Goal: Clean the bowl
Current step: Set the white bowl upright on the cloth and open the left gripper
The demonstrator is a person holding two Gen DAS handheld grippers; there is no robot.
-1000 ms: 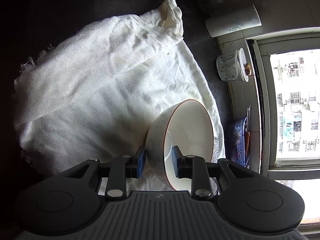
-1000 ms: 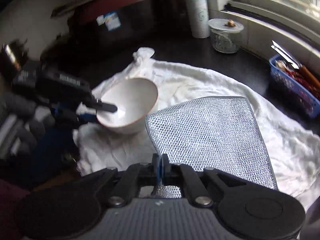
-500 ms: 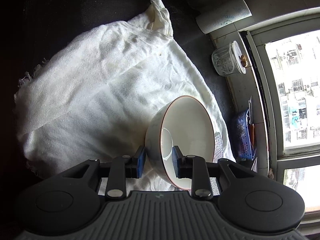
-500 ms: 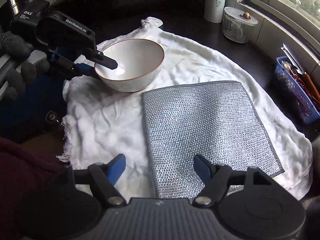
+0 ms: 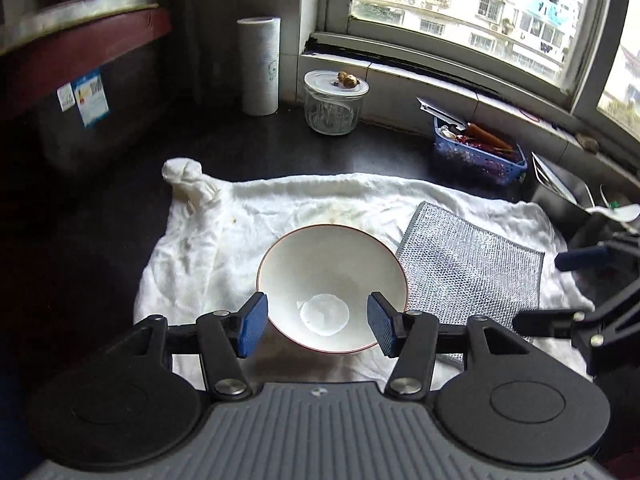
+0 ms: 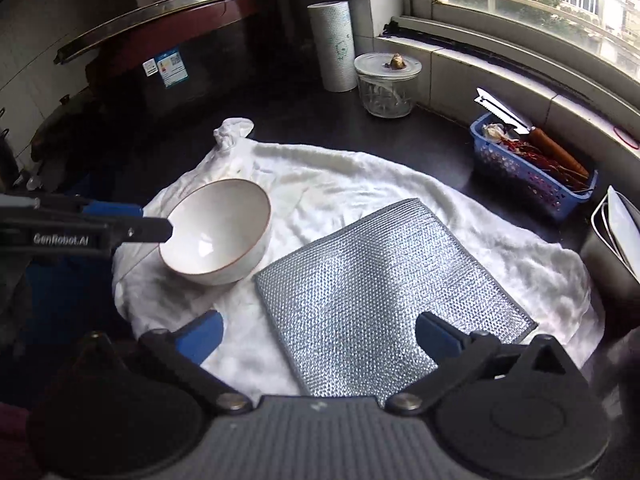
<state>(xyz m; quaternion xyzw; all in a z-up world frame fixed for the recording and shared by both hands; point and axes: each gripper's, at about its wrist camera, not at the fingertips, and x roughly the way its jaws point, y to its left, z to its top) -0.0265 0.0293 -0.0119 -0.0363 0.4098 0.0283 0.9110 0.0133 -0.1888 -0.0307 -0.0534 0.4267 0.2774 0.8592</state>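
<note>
Bowl (image 5: pixel 332 300) sitting upright on white towel (image 6: pixel 360 184), frame centre, apparently wiped.
Left gripper (image 5: pixel 316 322) and right gripper (image 6: pixel 320 336) both hanging released; metallic scouring cloth (image 6: pixel 384 296) lying flat beside bowl.

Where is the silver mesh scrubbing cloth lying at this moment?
In the right wrist view the silver mesh cloth lies flat on the white towel, right of the bowl, just ahead of the open right gripper.

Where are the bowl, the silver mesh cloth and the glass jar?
bowl (image 5: pixel 332 280), left wrist view, inner wall.
silver mesh cloth (image 6: pixel 384 292), right wrist view, middle of the weave.
glass jar (image 6: pixel 386 94), right wrist view, side wall below the lid.
</note>
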